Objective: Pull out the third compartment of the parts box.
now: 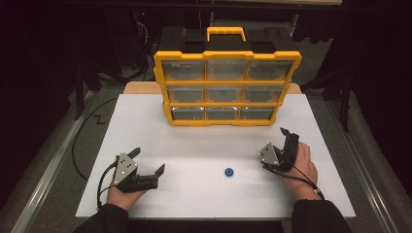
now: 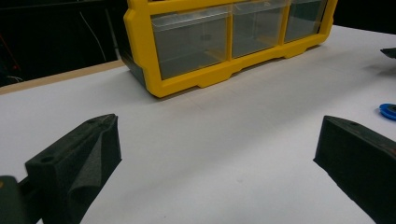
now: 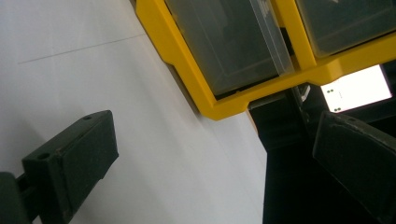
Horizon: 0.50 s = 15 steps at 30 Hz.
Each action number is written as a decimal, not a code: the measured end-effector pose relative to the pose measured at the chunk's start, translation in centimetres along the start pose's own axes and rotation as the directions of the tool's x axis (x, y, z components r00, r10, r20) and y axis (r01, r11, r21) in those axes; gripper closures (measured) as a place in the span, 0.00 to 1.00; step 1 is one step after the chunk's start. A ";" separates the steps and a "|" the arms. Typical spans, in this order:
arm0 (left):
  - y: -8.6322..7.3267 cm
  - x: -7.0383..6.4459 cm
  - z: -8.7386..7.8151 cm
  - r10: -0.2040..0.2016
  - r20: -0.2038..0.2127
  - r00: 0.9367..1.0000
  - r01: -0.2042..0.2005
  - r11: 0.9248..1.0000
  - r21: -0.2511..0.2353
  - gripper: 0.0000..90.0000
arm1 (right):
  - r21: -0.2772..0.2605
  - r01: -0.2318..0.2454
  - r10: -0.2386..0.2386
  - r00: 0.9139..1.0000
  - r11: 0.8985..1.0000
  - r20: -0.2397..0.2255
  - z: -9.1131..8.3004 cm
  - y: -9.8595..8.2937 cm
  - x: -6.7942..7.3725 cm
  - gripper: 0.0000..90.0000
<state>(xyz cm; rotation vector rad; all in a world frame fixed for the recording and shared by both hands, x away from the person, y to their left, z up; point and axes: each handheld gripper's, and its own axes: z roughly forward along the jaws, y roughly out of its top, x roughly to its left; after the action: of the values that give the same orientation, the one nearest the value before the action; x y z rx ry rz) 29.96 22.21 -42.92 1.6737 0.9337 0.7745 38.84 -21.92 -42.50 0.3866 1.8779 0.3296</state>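
While both hands rest low on the white counter, the small blue round disc lies on bare surface in the lower middle of the high view, between the two grippers and apart from each. It sits nearer the right gripper, which shows at the lower right of that frame, held in a hand with its black fingers spread and pointing up the frame towards the organiser. The left gripper, at the lower left, also has its fingers spread wide with nothing between them.

In the left gripper view the disc shows at the right edge, just above the right-hand finger; whether it has a hole or a raised rim is hard to tell at this size.

The yellow-framed plastic organiser with clear drawers and a yellow handle stands upright at the upper middle of the high view, at the far side of the counter, three rows of three drawers facing the person. In the right gripper view its lower corner fills the upper right, tilted, with the spread fingers rising from the bottom corners over white counter.
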 end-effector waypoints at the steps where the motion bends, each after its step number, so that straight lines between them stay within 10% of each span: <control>1: 0.0 0.0 0.0 0.000 0.000 1.000 0.000 1.000 0.000 0.01 | 0.000 0.004 -0.004 1.000 1.000 0.005 0.0 0.1 0.1 0.01; 15: 0.0 0.0 -0.1 0.001 0.003 1.000 -0.001 1.000 -0.004 0.01 | 0.014 0.182 -0.183 0.981 0.983 0.069 -0.5 1.1 0.9 0.01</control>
<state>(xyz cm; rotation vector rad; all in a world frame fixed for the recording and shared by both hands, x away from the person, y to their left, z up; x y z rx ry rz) 29.89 22.23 -42.89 1.6717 0.9282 0.7740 38.25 -20.58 -42.63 0.2256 1.8306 0.1824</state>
